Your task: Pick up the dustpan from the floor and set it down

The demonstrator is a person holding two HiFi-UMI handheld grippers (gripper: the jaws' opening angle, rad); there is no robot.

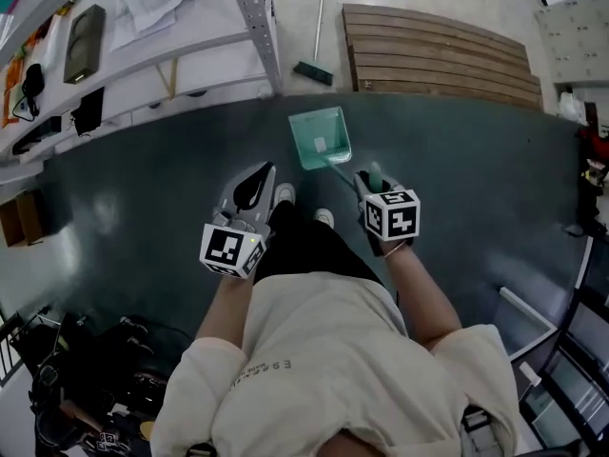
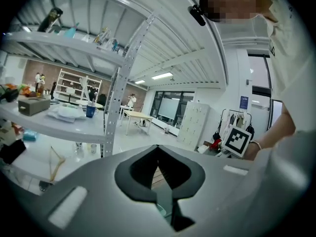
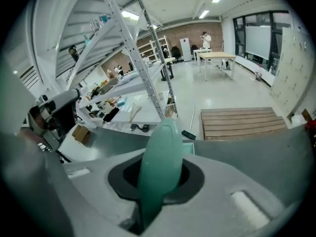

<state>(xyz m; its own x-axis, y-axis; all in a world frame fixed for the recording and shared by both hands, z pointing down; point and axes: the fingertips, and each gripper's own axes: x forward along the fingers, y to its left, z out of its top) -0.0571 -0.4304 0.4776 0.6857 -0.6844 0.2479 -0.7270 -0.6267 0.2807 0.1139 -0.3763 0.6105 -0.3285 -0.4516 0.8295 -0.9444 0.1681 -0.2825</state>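
A pale green dustpan (image 1: 321,138) with a long handle hangs over the dark floor, just ahead of the person's shoes. My right gripper (image 1: 373,181) is shut on the handle's upper end. In the right gripper view the green handle (image 3: 159,167) fills the space between the jaws, pressed by the dark pads, and the pan is mostly hidden behind it. My left gripper (image 1: 255,187) is held to the left of the dustpan, apart from it. Its jaws stand together with nothing between them, and it (image 2: 160,181) points out toward the shelving.
A broom (image 1: 314,65) lies on the light floor beyond the dustpan. A wooden slatted platform (image 1: 442,50) sits to its right. A metal shelf rack (image 1: 143,36) loaded with items runs along the left. The dark floor mat (image 1: 476,179) spreads around the person.
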